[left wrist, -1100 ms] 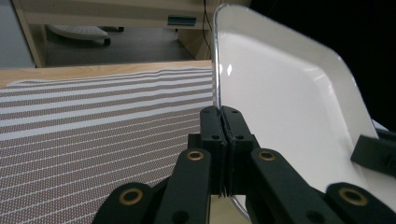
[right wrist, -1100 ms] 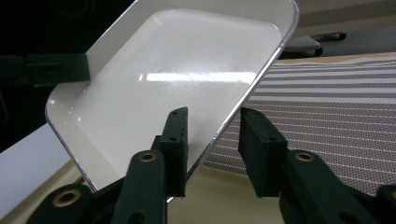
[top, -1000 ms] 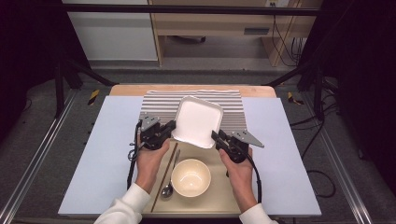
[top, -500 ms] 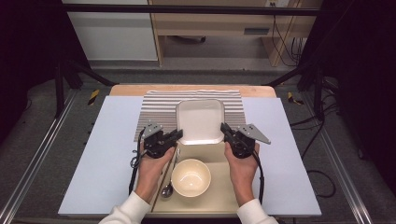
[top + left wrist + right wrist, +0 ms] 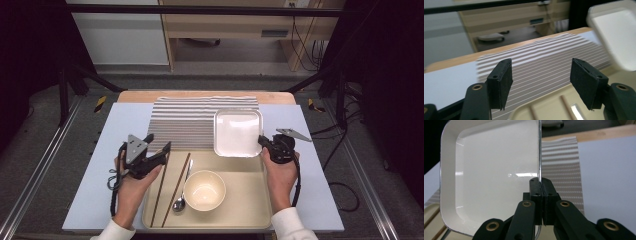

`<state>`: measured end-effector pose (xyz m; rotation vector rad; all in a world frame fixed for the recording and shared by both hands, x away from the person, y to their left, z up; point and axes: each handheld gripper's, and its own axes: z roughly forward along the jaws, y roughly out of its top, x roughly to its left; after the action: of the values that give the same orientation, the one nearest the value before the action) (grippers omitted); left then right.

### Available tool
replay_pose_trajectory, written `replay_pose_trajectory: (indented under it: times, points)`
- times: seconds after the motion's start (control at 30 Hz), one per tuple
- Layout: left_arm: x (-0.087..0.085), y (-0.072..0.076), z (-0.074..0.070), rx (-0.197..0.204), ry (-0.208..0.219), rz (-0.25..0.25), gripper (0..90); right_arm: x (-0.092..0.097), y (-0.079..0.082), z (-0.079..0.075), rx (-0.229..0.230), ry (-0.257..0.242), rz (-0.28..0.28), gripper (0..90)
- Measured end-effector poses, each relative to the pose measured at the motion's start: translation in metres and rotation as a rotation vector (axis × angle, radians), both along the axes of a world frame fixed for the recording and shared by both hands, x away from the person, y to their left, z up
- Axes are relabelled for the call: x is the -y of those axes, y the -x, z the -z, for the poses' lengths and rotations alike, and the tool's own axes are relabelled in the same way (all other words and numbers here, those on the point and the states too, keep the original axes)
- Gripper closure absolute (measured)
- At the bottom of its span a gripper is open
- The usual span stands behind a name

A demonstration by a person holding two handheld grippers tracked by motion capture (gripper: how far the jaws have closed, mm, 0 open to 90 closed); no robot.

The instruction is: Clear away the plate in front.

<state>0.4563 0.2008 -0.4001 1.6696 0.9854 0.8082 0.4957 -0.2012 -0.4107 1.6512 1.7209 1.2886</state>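
A white square plate hangs over the striped mat and the tray's far right corner. My right gripper is shut on its right rim. In the right gripper view the jaws pinch the thin rim of the plate. At the tray's left edge my left gripper is open; its jaws have just been opening, with nothing between them. The left gripper view has the wide jaws over the striped mat, with the plate off at the upper right.
A beige tray at the table's front holds a cream bowl, two chopsticks and a spoon. A pale blue mat covers the wooden table. Dark floor and metal rails surround the table.
The left gripper let go of the plate, opened and moved left. The right gripper carried the plate to the right, and it now lies flatter.
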Motion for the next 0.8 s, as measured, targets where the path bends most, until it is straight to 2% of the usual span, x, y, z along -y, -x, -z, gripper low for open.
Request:
replay_pose_trajectory:
  times: [0.03, 0.1, 0.17, 0.27, 0.4, 0.53, 0.67, 0.8]
  points:
    - [-0.015, 0.004, 0.006, 0.009, -0.033, -0.042, 33.3, 0.002, 0.000, 0.002, -0.025, -0.007, 0.003, 89.4]
    - [-0.031, 0.010, 0.012, -0.013, -0.083, -0.050, 32.8, 0.006, 0.001, 0.004, -0.057, -0.006, 0.003, 89.4]
    - [-0.044, 0.017, 0.018, -0.008, -0.121, -0.071, 32.7, 0.009, 0.001, 0.006, -0.073, 0.002, 0.001, 89.4]
    - [-0.063, 0.025, 0.026, -0.031, -0.118, -0.096, 31.1, 0.010, 0.003, 0.007, -0.098, 0.026, -0.009, 89.4]
    - [-0.077, 0.031, 0.031, -0.032, -0.104, -0.124, 28.0, 0.010, 0.006, 0.007, -0.145, 0.004, -0.014, 89.4]
    - [-0.081, 0.033, 0.034, -0.030, -0.092, -0.133, 27.3, 0.010, 0.010, 0.004, -0.150, 0.008, -0.004, 89.4]
    - [-0.082, 0.035, 0.037, -0.030, -0.090, -0.141, 27.2, 0.013, 0.014, 0.005, -0.192, 0.005, -0.003, 89.4]
    - [-0.085, 0.035, 0.040, -0.034, -0.104, -0.151, 27.2, 0.014, 0.017, 0.013, -0.229, -0.006, -0.008, 89.4]
